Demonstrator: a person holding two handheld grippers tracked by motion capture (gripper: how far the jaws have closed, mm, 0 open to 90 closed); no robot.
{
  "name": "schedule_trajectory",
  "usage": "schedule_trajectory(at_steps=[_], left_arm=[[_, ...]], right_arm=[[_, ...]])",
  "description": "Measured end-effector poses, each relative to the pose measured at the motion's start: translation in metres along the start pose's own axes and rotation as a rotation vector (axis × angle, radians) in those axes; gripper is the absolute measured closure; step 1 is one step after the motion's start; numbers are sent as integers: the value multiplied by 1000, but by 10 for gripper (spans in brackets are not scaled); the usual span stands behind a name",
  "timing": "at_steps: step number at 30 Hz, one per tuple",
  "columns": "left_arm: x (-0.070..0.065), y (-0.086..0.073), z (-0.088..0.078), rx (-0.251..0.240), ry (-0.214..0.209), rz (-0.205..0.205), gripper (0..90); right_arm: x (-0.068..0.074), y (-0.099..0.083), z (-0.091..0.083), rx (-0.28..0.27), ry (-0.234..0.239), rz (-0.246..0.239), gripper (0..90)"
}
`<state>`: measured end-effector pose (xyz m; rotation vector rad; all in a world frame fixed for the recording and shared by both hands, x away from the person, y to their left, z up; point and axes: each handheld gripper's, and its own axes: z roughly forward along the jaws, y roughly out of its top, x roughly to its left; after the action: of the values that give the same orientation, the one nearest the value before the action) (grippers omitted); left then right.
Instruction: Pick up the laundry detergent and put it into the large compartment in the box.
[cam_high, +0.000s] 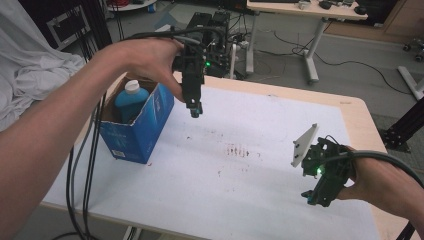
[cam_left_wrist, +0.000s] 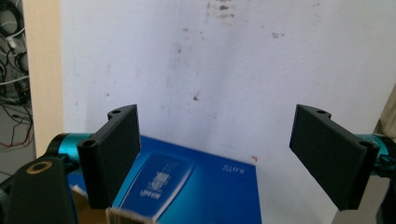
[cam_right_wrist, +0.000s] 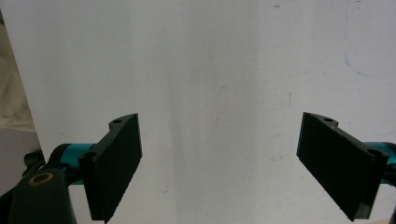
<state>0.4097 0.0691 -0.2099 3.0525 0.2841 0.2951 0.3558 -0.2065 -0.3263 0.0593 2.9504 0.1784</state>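
The left tool (cam_high: 195, 111) hung wide and empty just beside the open blue cardboard box (cam_high: 137, 126) at the worktop's (cam_high: 280, 200) left edge, the blue white-capped bottle (cam_high: 131, 101) upright inside; the right tool (cam_high: 312, 196), also wide, sat well apart.

1. The box (cam_high: 137, 127) is an open-topped blue cardboard carton with white print on its sides. It stands upright near the left edge of the white table top, turned so one corner faces the person. In the left gripper view its blue side (cam_left_wrist: 205, 186) with a paler printed label shows at the bottom edge, and the brown cardboard rim of its open top is just visible there.

2. The bottle (cam_high: 131, 100) is blue with a white screw cap. It stands upright inside the box, its cap and shoulders rising above the box's rim, close to the box's back wall.
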Motion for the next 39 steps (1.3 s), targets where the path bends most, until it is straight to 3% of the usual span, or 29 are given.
schedule_trajectory(at_steps=[9, 24, 34, 39], left_arm=[[-18, 22, 33, 1, -15, 51, 165], [-32, 33, 79, 3, -50, 80, 165], [-39, 34, 95, 11, -77, 79, 165], [-40, 33, 95, 0, -70, 75, 165]], right_arm=[[-1, -3, -1, -6, -8, 14, 132], [0, -5, 4, -5, -7, 34, 132], [-2, -4, 6, -4, -12, 33, 132], [0, -3, 5, -3, -10, 31, 132]])
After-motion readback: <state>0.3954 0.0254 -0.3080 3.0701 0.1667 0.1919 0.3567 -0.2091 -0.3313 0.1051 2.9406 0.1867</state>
